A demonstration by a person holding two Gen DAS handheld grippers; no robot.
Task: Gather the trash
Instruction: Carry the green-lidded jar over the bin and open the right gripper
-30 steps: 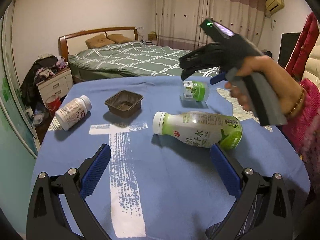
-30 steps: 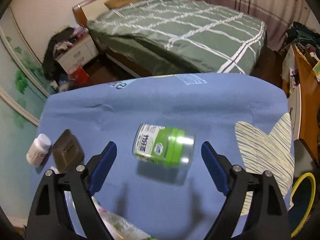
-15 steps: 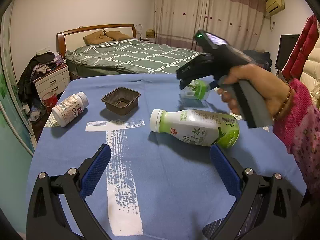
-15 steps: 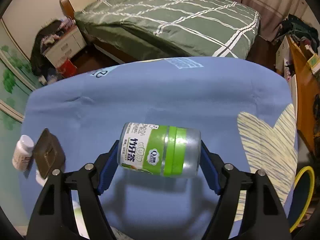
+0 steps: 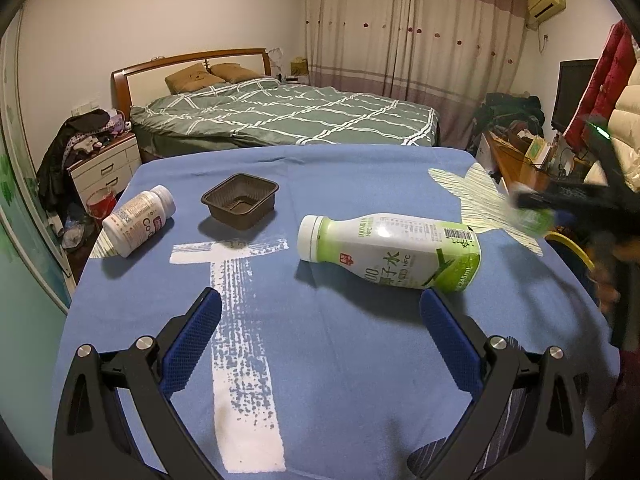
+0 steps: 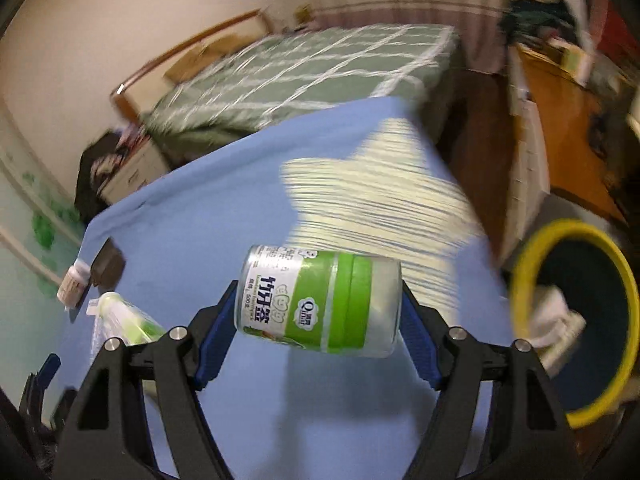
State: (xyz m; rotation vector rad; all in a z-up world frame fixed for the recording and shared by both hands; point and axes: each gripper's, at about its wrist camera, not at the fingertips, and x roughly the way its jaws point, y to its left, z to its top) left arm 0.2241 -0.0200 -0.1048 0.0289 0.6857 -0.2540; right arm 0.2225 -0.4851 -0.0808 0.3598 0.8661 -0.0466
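My right gripper (image 6: 316, 332) is shut on a small clear jar with a green label (image 6: 320, 298), held sideways above the table's right part. A yellow-rimmed bin (image 6: 520, 276) with white crumpled trash inside stands off the table's right edge. In the left wrist view the right gripper (image 5: 532, 212) is a blur at the right edge, with the jar (image 5: 530, 221) a green smear in it. My left gripper (image 5: 320, 336) stands open, low over the blue tablecloth (image 5: 360, 340). A large green and white bottle (image 5: 390, 252) lies on its side just beyond its right finger.
A white pill bottle (image 5: 138, 220) lies at the table's left edge. A brown plastic tray (image 5: 240, 205) sits behind the white cross print. A bed (image 5: 280, 120) lies beyond the table, a nightstand (image 5: 104, 168) at the left, a wooden desk (image 6: 568, 120) at the right.
The right gripper closed on the green-label jar, lifted it off the cloth and swung it quickly to the right, toward the yellow-rimmed bin. The left gripper stayed where it was.
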